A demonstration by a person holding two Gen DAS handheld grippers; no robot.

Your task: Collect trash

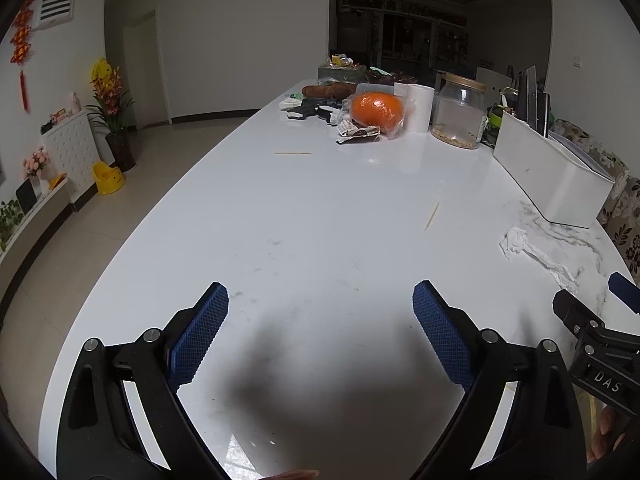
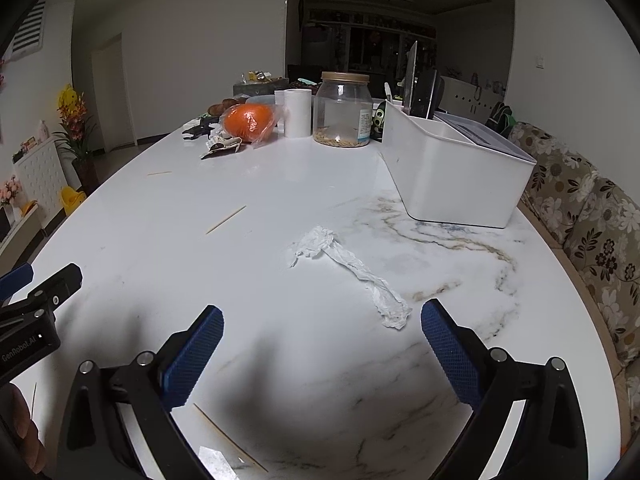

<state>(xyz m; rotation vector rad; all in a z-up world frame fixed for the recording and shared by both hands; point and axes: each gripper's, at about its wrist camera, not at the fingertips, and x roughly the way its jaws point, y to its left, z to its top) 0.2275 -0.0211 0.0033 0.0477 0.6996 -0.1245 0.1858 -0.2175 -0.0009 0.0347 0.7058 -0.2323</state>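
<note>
A crumpled white tissue (image 2: pixel 352 270) lies twisted on the white marble table (image 2: pixel 304 184), just ahead of my open right gripper (image 2: pixel 320 320); its near end is close to the right fingertip. The tissue (image 1: pixel 536 254) also shows at the right in the left wrist view. Thin wooden sticks lie about: one stick (image 2: pixel 226 219) mid-left, one far stick (image 2: pixel 159 173), and one near stick (image 2: pixel 230 438) under the right gripper. My left gripper (image 1: pixel 320 300) stands open over bare table, holding nothing. A white bin (image 2: pixel 456 172) stands beyond the tissue.
At the far end stand a glass jar (image 2: pixel 342 110), a paper roll (image 2: pixel 297 112), a bagged orange fruit (image 2: pixel 248 120), a torn wrapper (image 2: pixel 222 146) and black tools. A floral sofa (image 2: pixel 580 208) runs along the right edge. The other gripper (image 2: pixel 36 312) shows at left.
</note>
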